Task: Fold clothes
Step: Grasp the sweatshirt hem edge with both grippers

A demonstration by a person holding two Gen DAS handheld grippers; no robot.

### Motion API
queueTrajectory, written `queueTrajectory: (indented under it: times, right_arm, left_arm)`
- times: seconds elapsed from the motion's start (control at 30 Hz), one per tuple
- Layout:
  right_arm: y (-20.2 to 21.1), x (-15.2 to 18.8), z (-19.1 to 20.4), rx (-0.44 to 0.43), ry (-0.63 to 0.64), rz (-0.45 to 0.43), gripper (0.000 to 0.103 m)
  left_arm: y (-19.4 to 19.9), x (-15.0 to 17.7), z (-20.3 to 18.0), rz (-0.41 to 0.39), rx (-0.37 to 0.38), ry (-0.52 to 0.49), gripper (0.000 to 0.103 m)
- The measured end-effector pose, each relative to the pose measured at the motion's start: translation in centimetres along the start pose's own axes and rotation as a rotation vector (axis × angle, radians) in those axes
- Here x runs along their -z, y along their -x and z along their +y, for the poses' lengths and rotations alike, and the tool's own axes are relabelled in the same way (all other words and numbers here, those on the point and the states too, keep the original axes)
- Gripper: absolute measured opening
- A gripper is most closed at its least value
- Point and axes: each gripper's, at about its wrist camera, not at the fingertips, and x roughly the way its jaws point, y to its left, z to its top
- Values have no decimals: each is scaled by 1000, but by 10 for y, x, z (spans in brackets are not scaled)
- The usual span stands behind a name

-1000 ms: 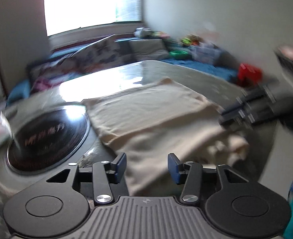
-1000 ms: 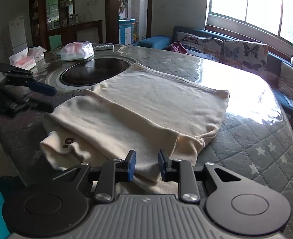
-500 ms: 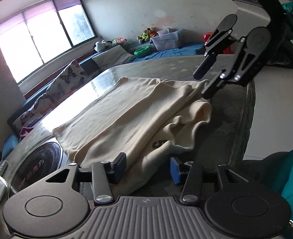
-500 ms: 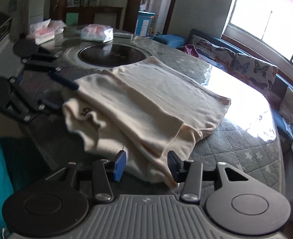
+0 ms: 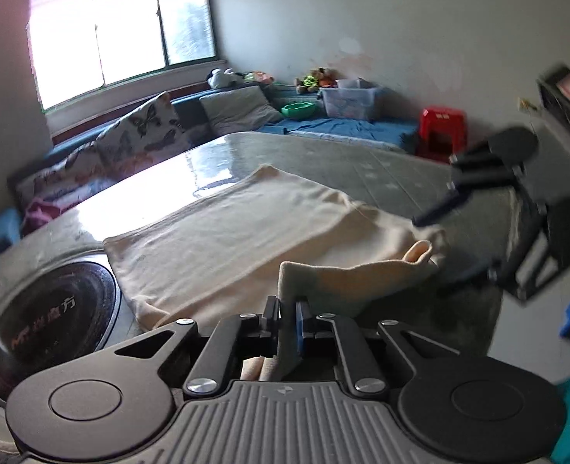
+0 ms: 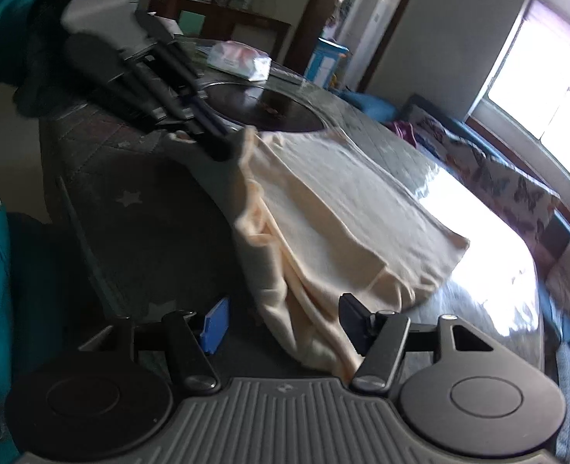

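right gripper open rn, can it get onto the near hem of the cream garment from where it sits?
Probably yes. The right gripper is open, and the cream garment already hangs over the table edge between its fingers with nothing in between. The left gripper pinches a different corner, well clear.

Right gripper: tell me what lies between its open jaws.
In the right wrist view, the right gripper straddles a hanging fold of the cream garment draped over the table edge. The jaws are not closed on it.

one cream garment (image 5: 246, 228), two grippers (image 5: 287, 319) (image 6: 281, 324), one tissue pack (image 6: 240, 60)
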Motion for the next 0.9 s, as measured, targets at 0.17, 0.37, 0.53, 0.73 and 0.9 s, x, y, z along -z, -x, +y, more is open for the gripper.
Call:
queueTrajectory:
  times: [0.17, 0.37, 0.53, 0.73, 0.9]
  right_arm:
    - [-17, -6, -11, -20, -15, -13, 55]
    - [-26, -9, -30, -81, -65, -3, 28]
    - [-25, -13, -35, -90, -88, -3, 15]
    - [-23, -17, -39, -94, -122, -2, 12]
    - [-22, -18, -40, -91, -146, 0, 10]
  left_arm:
    - [-11, -7, 12, 14, 11, 48, 9]
    - [-11, -2, 17, 24, 21, 79, 13]
    - [-1, 7, 7, 21, 6, 29, 26]
    - [7, 25, -5, 49, -19, -47, 33]
    - [7, 35, -10, 62, -54, -110, 29]
